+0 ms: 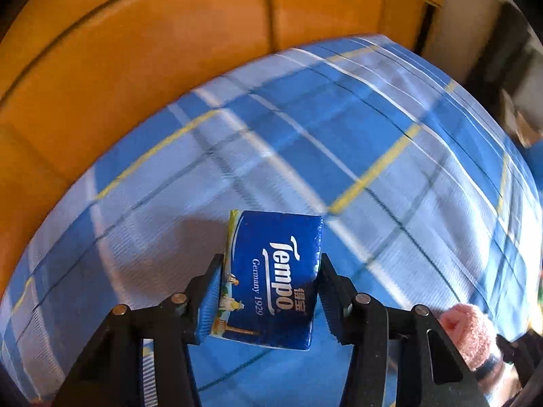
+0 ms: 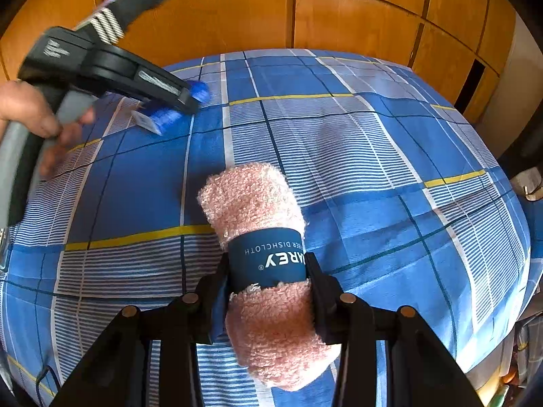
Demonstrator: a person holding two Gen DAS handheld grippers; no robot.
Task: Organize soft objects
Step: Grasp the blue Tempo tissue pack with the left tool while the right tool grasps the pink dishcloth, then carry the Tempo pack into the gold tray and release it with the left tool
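My left gripper (image 1: 269,291) is shut on a blue Tempo tissue pack (image 1: 271,278) and holds it above the blue plaid bedsheet (image 1: 339,142). My right gripper (image 2: 268,291) is shut on a rolled pink dishcloth (image 2: 258,203) with a dark blue paper band, held over the sheet (image 2: 373,156). In the right wrist view the left gripper (image 2: 190,101) shows at the upper left with the tissue pack (image 2: 163,118) in it. The pink dishcloth also shows at the lower right of the left wrist view (image 1: 471,335).
Orange wooden wardrobe doors (image 2: 339,17) stand behind the bed. A person's hand (image 2: 30,115) holds the left gripper's handle. Small items lie past the bed's right edge (image 2: 529,186).
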